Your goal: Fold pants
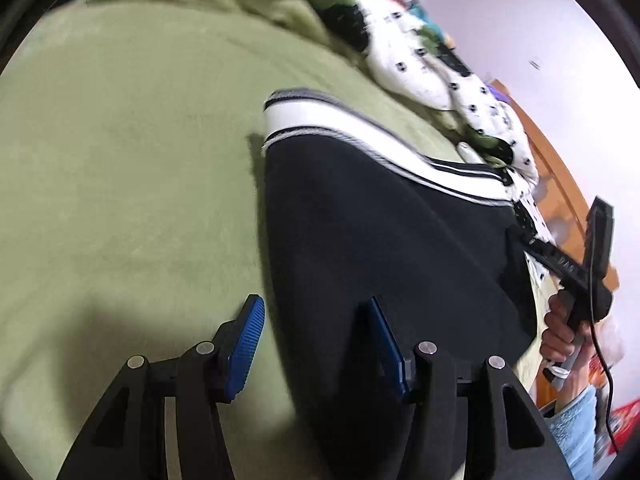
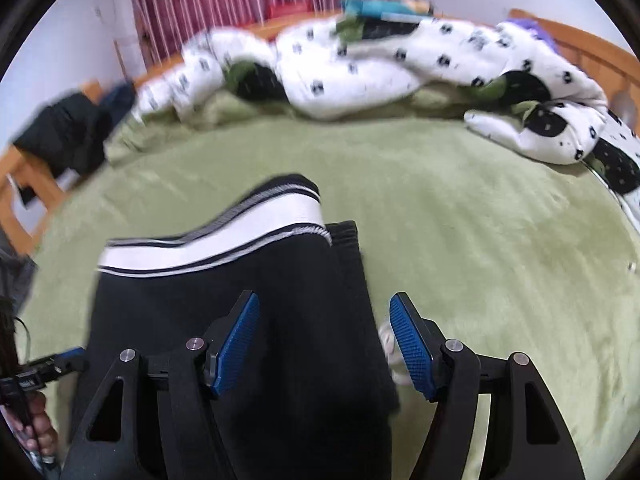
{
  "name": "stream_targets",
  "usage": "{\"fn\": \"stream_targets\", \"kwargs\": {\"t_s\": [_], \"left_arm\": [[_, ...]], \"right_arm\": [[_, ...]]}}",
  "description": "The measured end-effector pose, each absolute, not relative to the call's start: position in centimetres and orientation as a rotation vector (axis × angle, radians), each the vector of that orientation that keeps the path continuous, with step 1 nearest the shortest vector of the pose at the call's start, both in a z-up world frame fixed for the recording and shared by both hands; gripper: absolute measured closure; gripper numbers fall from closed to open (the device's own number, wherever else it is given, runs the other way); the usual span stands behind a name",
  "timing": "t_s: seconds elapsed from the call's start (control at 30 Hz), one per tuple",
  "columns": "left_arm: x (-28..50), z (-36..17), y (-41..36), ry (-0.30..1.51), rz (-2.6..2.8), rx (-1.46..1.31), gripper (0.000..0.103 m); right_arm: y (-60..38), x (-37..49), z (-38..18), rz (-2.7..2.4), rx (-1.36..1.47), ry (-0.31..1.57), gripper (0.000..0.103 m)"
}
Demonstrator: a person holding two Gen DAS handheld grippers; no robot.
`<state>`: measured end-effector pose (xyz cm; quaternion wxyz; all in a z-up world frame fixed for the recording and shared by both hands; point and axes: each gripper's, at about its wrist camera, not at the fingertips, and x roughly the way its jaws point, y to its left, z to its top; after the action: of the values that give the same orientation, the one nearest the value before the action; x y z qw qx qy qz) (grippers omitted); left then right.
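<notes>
Held both the left gripper (image 1: 316,344) and right gripper (image 2: 324,346) wide open over the black pants (image 2: 224,312), needing even, matching pinches.

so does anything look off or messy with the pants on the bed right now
Slightly. The black pants lie on the green blanket with the striped waistband bowed and uneven, and one dark layer pokes out past its right end. Both grippers are open, holding nothing.
</notes>
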<state>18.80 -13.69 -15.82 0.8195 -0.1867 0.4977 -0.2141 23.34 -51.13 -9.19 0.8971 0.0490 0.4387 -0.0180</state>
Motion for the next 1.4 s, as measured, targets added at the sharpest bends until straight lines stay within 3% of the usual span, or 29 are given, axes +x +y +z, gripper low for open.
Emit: {"fn": "stream_targets", "kwargs": {"t_s": [0.2,0.27,0.33,0.4,0.43,0.47,0.67,0.87,1.07,1.17,1.27,1.4], "left_arm": [[20.4,-17.4,-14.6,1.053,-0.487,-0.476,0.053],[20.7,-17.4,-15.3,1.059,-0.468,-0.471,0.061],[21.1,-17.1,-15.5,1.073,-0.480,-0.481,0.082],[21.0,-15.9,-15.2,1.056,-0.494,-0.476,0.087],[20.9,-15.2,-15.0,1.039,-0.500,-0.466,0.091],[20.6,-14.2,-14.5,1.017,-0.510,-0.462,0.092],[19.0,-9.7,-9.9,0.996,-0.524,-0.522,0.092],[17.7,-6.3,1.1,1.006,-0.392,-0.484,0.092],[17.0,-11.5,7.1,1.071,-0.256,-0.403,0.089],[16.5,-14.9,7.1,1.090,-0.228,-0.394,0.072],[16.2,-13.9,6.1,1.070,-0.222,-0.280,0.069],[16.4,-11.9,6.9,0.978,-0.220,-0.274,0.059]], "right_arm": [[-53.3,25.1,-12.8,0.058,0.207,0.956,0.038],[-53.9,24.8,-13.7,0.092,0.292,0.956,0.045],[-54.1,24.4,-13.5,0.095,0.331,0.963,0.047],[-53.8,23.6,-12.3,0.107,0.329,0.940,0.058],[-53.8,22.7,-11.2,0.118,0.352,0.913,0.076],[-53.8,21.8,-10.2,0.139,0.411,0.895,0.081],[-47.1,18.2,-6.1,0.148,0.437,0.834,0.084],[-37.7,17.5,-5.5,0.319,0.535,0.837,0.084],[-30.6,19.6,-11.3,0.292,0.419,0.942,0.082],[-31.1,19.7,-13.2,0.250,0.331,0.971,0.078],[-31.4,18.8,-11.9,0.199,0.307,0.948,0.067],[-30.9,18.3,-9.8,0.161,0.267,0.859,0.066]]}}
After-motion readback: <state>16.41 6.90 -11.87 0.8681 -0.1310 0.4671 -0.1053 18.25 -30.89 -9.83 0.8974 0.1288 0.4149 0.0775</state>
